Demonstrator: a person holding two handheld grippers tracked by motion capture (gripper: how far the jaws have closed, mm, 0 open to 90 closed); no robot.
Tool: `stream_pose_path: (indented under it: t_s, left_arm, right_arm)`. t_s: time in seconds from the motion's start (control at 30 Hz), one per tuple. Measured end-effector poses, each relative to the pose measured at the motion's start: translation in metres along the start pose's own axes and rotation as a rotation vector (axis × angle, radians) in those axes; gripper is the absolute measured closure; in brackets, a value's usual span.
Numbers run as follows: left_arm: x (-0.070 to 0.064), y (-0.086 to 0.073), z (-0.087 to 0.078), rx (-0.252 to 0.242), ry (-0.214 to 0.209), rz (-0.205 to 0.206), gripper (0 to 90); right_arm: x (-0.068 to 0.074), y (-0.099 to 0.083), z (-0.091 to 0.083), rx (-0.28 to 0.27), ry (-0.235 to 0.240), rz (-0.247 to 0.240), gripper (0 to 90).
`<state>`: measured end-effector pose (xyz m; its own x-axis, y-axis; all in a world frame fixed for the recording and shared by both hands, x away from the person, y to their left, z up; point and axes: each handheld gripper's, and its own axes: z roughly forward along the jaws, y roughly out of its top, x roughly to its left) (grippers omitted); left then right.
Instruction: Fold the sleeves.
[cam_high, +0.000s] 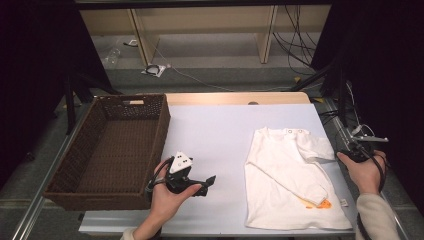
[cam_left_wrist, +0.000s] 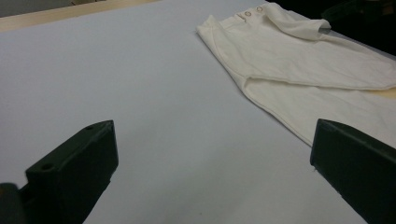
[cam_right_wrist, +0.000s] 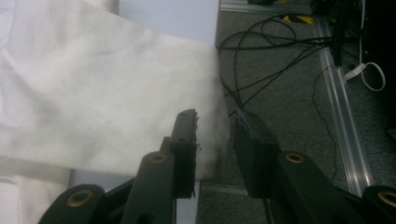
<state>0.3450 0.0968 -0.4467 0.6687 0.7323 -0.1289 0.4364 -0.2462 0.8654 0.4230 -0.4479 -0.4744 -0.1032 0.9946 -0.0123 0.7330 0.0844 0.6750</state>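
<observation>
— Count?
— One white shirt (cam_high: 287, 182), one wicker basket (cam_high: 150, 150), two grippers.
— Shirt?
— At 3 o'clock on the table (cam_high: 215, 130), collar toward 12, long axis 12–6.
— Jaws?
— Left gripper (cam_high: 202, 184) wide open, empty; right gripper (cam_right_wrist: 217, 122) narrowly parted at the sleeve edge.

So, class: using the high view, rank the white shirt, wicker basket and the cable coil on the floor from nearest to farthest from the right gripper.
1. White shirt, just left of the right gripper.
2. Wicker basket, across the table at the left.
3. Cable coil, on the floor beyond the table.
</observation>
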Motion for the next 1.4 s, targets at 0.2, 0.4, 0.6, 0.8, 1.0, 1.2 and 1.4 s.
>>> stream_pose_path:
  t_s: [0.2, 0.4, 0.6, 0.8, 1.0, 1.2, 1.4]
  left_arm:
    - [0.001, 0.0, -0.001, -0.004, 0.004, 0.0, 0.6]
    - [0.001, 0.0, 0.0, 0.001, 0.003, 0.002, 0.6]
    - [0.0, 0.0, 0.0, 0.0, 0.004, 0.003, 0.6]
    - [0.0, 0.0, 0.0, -0.001, 0.004, 0.003, 0.6]
    - [0.002, 0.0, -0.001, -0.003, 0.008, -0.003, 0.6]
    - [0.001, 0.001, -0.002, -0.006, 0.009, 0.002, 0.6]
    - [0.001, -0.001, 0.0, 0.002, 0.007, 0.001, 0.6]
  right_arm:
    - [0.0, -0.002, 0.004, 0.016, 0.028, 0.024, 73.7]
    - [0.001, -0.004, 0.004, 0.016, 0.06, 0.069, 84.1]
    - [0.004, -0.004, 0.004, 0.01, 0.035, 0.044, 90.0]
    - [0.007, -0.005, 0.004, -0.002, 0.009, 0.003, 90.0]
    - [0.011, -0.001, -0.005, -0.062, -0.015, -0.024, 90.0]
    - [0.019, 0.005, -0.021, -0.155, -0.018, -0.078, 90.0]
    - [0.044, 0.009, -0.037, -0.238, -0.01, -0.212, 90.0]
